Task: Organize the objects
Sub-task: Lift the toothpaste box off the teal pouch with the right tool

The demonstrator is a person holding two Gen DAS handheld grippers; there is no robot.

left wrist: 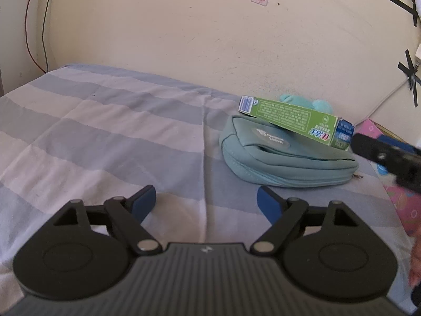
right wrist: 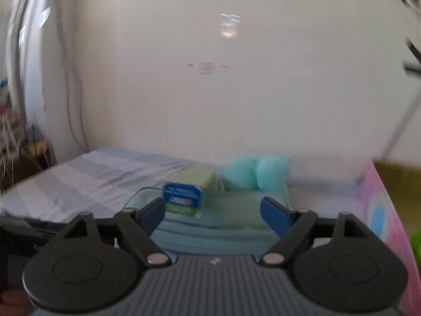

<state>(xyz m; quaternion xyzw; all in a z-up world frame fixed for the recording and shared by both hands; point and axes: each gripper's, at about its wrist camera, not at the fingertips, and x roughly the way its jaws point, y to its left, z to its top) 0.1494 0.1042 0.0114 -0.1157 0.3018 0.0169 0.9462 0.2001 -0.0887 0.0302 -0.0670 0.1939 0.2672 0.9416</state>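
A green toothpaste box point(left wrist: 294, 117) lies across the top of a teal zip pouch point(left wrist: 284, 158) on the striped bed sheet point(left wrist: 105, 131). My left gripper point(left wrist: 206, 204) is open and empty, low over the sheet, left and in front of the pouch. My right gripper point(right wrist: 213, 214) is open and empty just in front of the pouch point(right wrist: 210, 233); the box's blue end point(right wrist: 183, 197) sits just beyond its left finger. The right gripper's fingers point(left wrist: 386, 155) also enter the left wrist view at the right edge, beside the box end.
A turquoise plush toy point(right wrist: 256, 175) lies behind the pouch against the cream wall point(left wrist: 184, 39). A pink patterned cloth point(right wrist: 381, 210) covers the bed's right side. Cables hang at the left wall point(left wrist: 39, 26). Black tape marks point(left wrist: 410, 79) are on the wall at right.
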